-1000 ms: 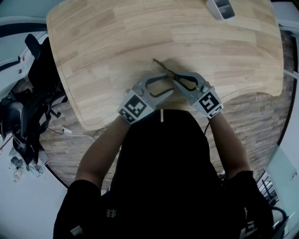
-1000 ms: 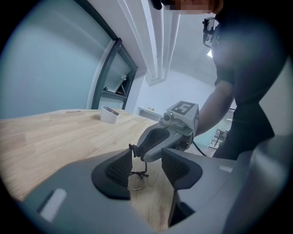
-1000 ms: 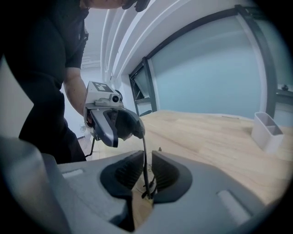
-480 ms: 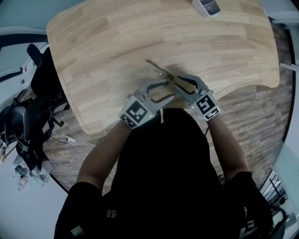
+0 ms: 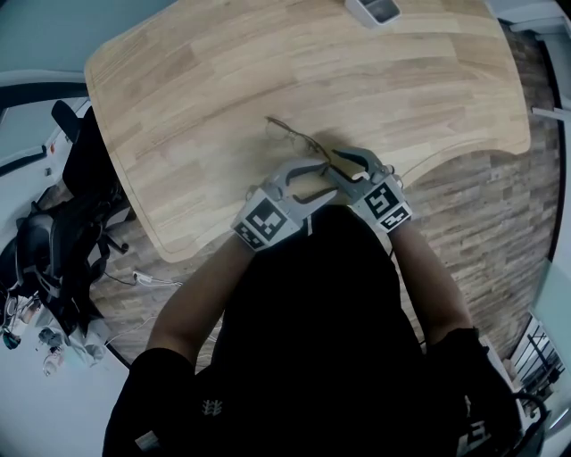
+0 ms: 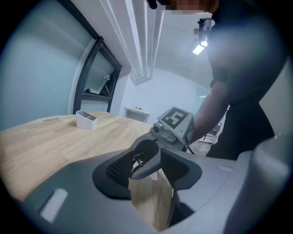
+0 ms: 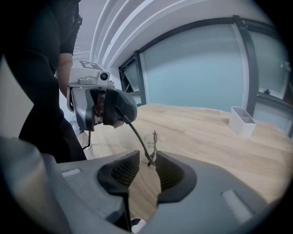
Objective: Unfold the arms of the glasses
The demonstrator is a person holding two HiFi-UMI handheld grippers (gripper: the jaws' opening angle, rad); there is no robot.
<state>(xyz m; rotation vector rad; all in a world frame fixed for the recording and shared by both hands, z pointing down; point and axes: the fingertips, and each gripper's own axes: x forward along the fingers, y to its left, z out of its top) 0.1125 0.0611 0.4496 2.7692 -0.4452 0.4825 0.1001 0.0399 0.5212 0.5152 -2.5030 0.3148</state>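
Thin-framed glasses (image 5: 290, 134) lie on the wooden table (image 5: 223, 71) just beyond both grippers. In the right gripper view one dark arm runs from the lens (image 7: 150, 140) up to my left gripper (image 7: 104, 107). My right gripper (image 7: 145, 171) has just been opening. Its pads stand apart, with the glasses' hinge close to the right-hand pad. My left gripper (image 6: 149, 171) has just been closing a little but stays wide. The arm's tip lies by one pad, and the right gripper's fingertip (image 6: 147, 153) sits in front. In the head view the left gripper (image 5: 314, 178) and right gripper (image 5: 350, 163) nearly meet.
A small white tray (image 5: 375, 9) stands at the table's far edge, also visible as the white tray (image 6: 86, 119) and the tray (image 7: 241, 121). A dark chair (image 5: 76, 170) is off the table's left side. The grippers work near the table's curved front edge.
The two grippers have drawn a little closer together at the near end of the glasses. The head view has drifted, so the tray and glasses sit further left in it.
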